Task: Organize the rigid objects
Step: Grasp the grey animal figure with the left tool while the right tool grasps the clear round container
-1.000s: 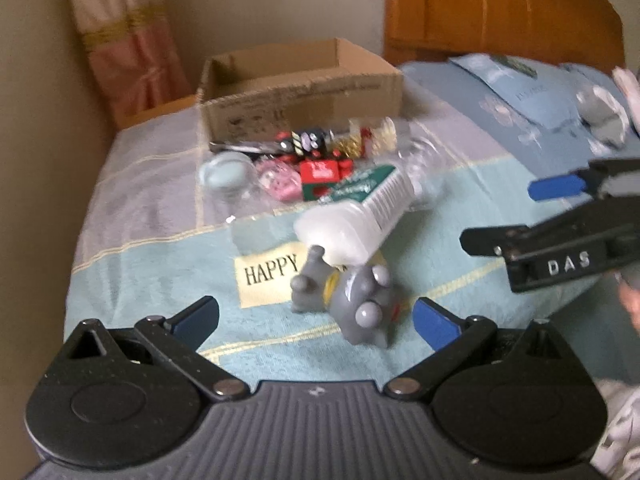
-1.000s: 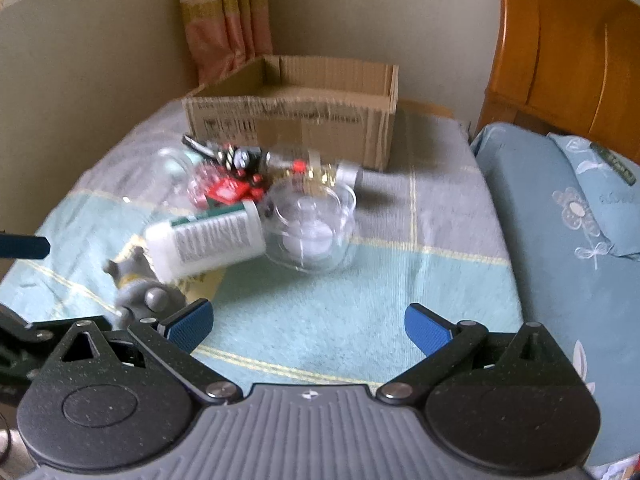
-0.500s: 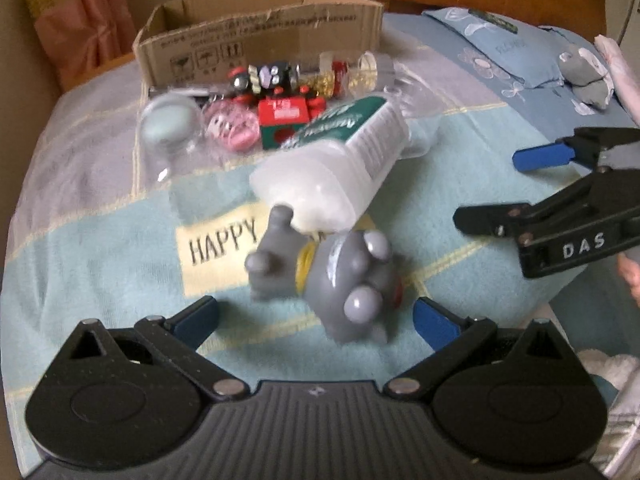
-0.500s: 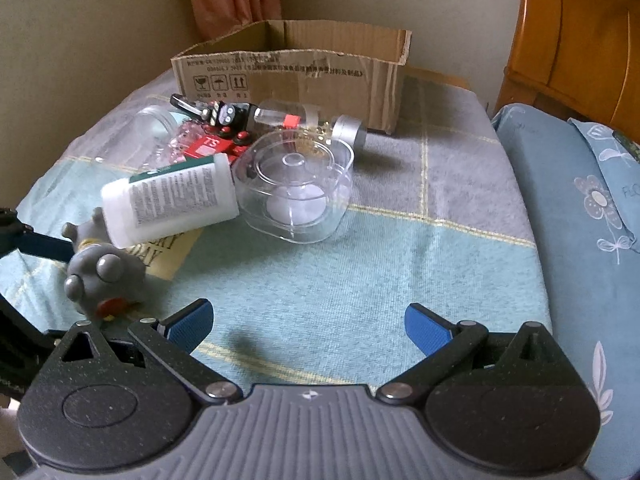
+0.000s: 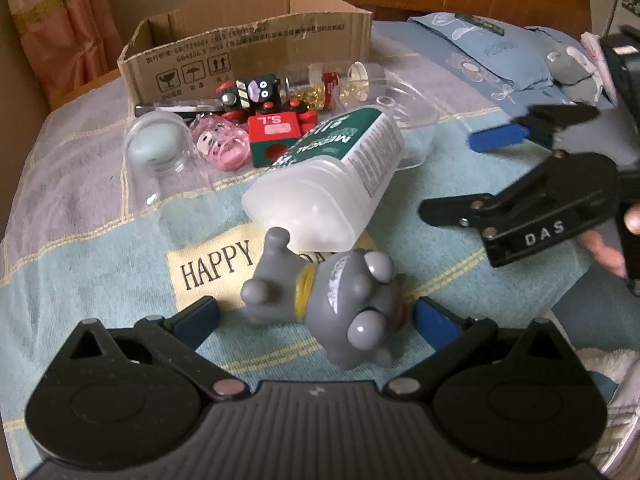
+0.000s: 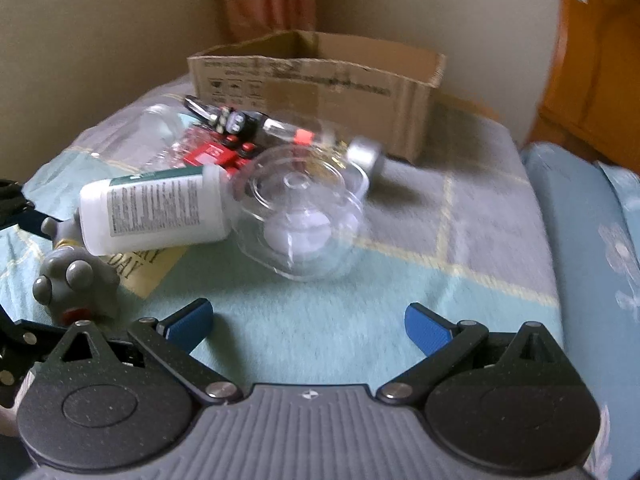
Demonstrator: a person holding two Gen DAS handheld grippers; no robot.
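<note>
A grey toy figure lies on the blanket, between the open jaws of my left gripper; the pads do not touch it. It also shows in the right wrist view. A white bottle with a green label lies just behind it, also seen in the right wrist view. A clear plastic container lies ahead of my right gripper, which is open and empty. An open cardboard box stands at the back.
Small items lie in front of the box: a red block, a pink toy, a clear dome, a black toy car and small jars. A blue pillow lies right. A wall runs along the left.
My left gripper has moved forward and down, so the grey figure now lies between its jaws. My right gripper has moved closer to the clear container.
</note>
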